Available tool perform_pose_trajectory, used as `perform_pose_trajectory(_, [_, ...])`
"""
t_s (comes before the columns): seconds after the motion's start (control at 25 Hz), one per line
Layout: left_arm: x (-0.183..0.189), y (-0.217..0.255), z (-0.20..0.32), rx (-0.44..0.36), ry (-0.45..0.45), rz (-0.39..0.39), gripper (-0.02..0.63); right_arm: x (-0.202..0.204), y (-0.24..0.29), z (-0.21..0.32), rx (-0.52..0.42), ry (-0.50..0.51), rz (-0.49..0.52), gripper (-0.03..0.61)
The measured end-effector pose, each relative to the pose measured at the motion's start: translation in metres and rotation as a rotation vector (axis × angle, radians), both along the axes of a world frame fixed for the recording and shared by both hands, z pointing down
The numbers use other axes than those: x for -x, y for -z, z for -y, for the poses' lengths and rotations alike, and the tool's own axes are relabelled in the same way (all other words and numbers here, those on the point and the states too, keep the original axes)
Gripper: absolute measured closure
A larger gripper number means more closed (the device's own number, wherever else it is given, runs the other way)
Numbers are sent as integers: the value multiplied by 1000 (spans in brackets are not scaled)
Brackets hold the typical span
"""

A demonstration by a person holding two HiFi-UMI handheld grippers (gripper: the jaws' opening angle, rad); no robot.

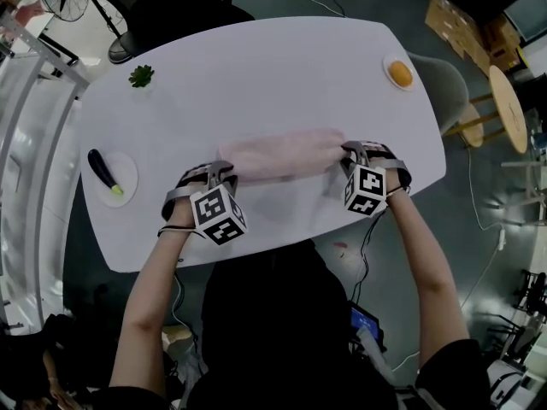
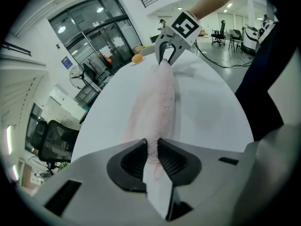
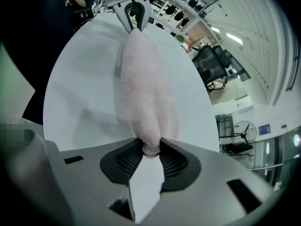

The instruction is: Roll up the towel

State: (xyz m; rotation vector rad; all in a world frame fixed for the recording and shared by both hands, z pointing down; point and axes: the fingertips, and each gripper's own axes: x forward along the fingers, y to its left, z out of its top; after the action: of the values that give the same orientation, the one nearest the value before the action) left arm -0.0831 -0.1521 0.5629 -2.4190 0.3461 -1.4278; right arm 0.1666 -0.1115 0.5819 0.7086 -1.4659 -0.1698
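A pale pink towel (image 1: pixel 278 155) lies folded lengthwise across the white table (image 1: pixel 256 67), stretched between both grippers. My left gripper (image 1: pixel 224 174) is shut on the towel's left end (image 2: pixel 151 147), the cloth pinched between its dark pads. At the other end my right gripper (image 1: pixel 349 154) is shut on the towel's right end (image 3: pixel 149 144). In the left gripper view the right gripper (image 2: pixel 165 59) shows at the far end of the towel (image 2: pixel 157 98). The right gripper view shows the towel (image 3: pixel 143 84) running away to the left gripper (image 3: pixel 135 23).
A small plate with a dark aubergine (image 1: pixel 104 172) sits at the table's left edge. A green leafy item (image 1: pixel 141 76) lies at the far left and an orange on a saucer (image 1: pixel 399 73) at the far right. Chairs and a round wooden table (image 1: pixel 508 105) stand around.
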Motion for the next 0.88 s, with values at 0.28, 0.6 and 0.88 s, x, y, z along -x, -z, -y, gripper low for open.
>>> perform_pose_trajectory(0.28, [-19, -7, 1, 14, 124, -20, 528, -21, 5, 5, 6, 76, 13, 454])
perform_pose_trajectory(0.6, [-13, -8, 10, 42, 377, -105, 412, -11, 2, 9, 3, 95, 225, 380])
perform_pose_trajectory(0.88, [-7, 2, -5, 167, 634, -341, 224, 10, 42, -1, 58, -108, 647, 195])
